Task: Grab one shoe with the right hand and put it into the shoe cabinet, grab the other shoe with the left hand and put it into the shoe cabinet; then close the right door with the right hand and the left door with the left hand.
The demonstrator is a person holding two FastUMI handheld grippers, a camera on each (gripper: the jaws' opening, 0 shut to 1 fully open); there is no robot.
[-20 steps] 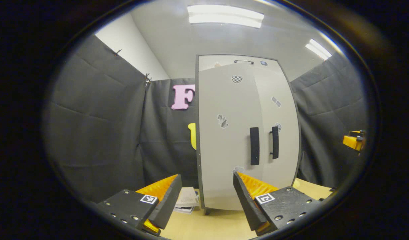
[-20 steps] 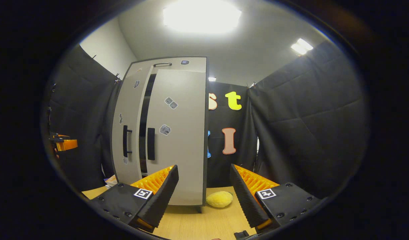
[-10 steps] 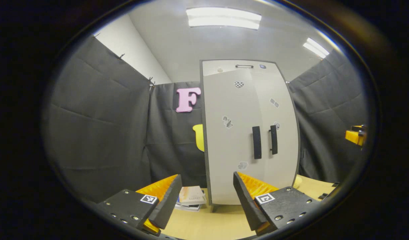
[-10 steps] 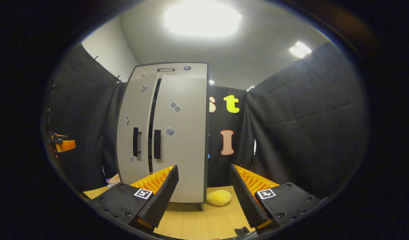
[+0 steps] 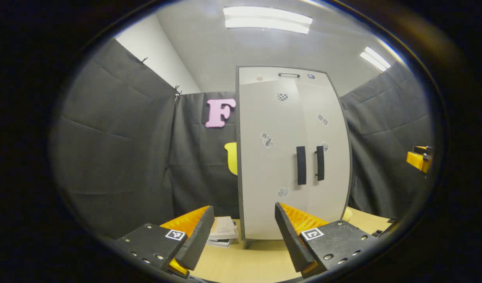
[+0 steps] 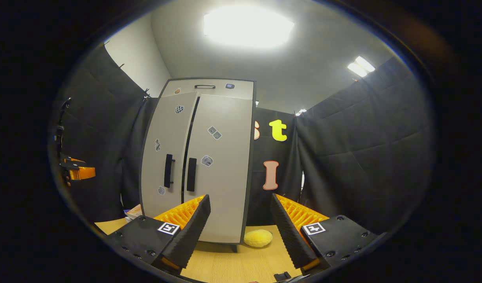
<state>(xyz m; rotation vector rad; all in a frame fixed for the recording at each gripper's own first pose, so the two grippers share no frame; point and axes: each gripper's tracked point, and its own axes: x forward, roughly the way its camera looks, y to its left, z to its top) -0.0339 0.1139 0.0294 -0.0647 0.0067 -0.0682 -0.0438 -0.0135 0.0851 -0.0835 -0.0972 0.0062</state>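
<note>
A tall grey shoe cabinet stands on the wooden table, its two doors side by side with black handles at the middle. In the right gripper view a thin dark slit runs between the cabinet doors. My left gripper is open and holds nothing, a short way in front of the left door. My right gripper is also open with nothing in it, facing the cabinet's right edge. Each gripper appears far off in the other's view: the right gripper and the left gripper.
A stack of books lies on the table left of the cabinet. A soft yellow round thing lies at the cabinet's right foot. Black cloth walls close the booth on all sides.
The left door has swung in and the wide dark gap between the doors has shrunk to a slit. Both grippers have drawn back a little from the cabinet.
</note>
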